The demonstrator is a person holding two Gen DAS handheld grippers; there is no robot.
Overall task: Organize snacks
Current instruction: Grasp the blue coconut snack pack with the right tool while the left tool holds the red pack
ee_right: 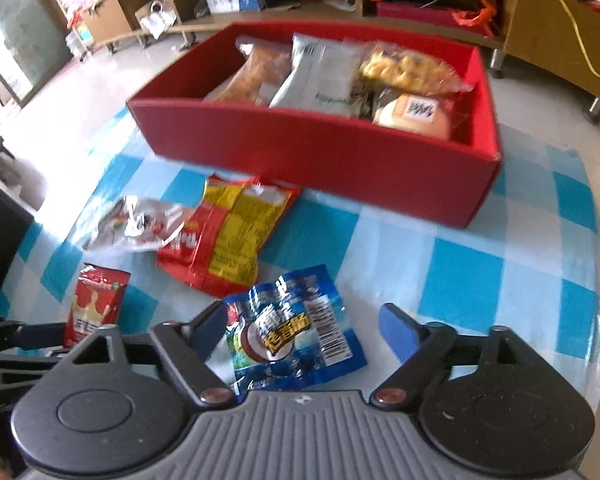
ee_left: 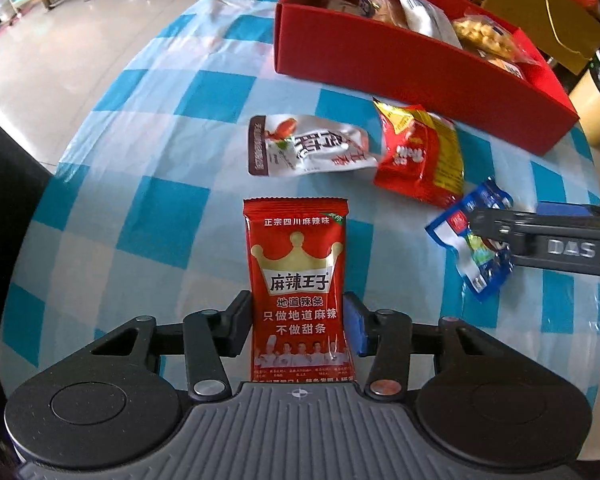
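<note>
- The red spicy-strip packet (ee_left: 298, 284) lies flat on the checked tablecloth (ee_left: 160, 216) near the table's front edge, lengthways between the fingers of the left gripper (ee_left: 298, 326)
- That gripper's pads sit against both long sides of the packet, so it looks clamped on it, with the packet not yet lifted
- The blue packet (ee_right: 290, 336) lies just right of it, between the jaws of the right gripper (ee_right: 304, 330); these stand wide, the right pad well clear of the wrapper, so nothing is held
- A silver pouch (ee_left: 308, 146) and a red-and-yellow bag (ee_left: 420, 152) lie further back, near the red box (ee_right: 320, 156) at the table's far edge, which already holds several snacks
- Step in hand, as I judge it: picking up both loose packets at once
- Next move calls for closing the right jaws on the blue packet, then lifting both and carrying them over the box's front wall
</note>
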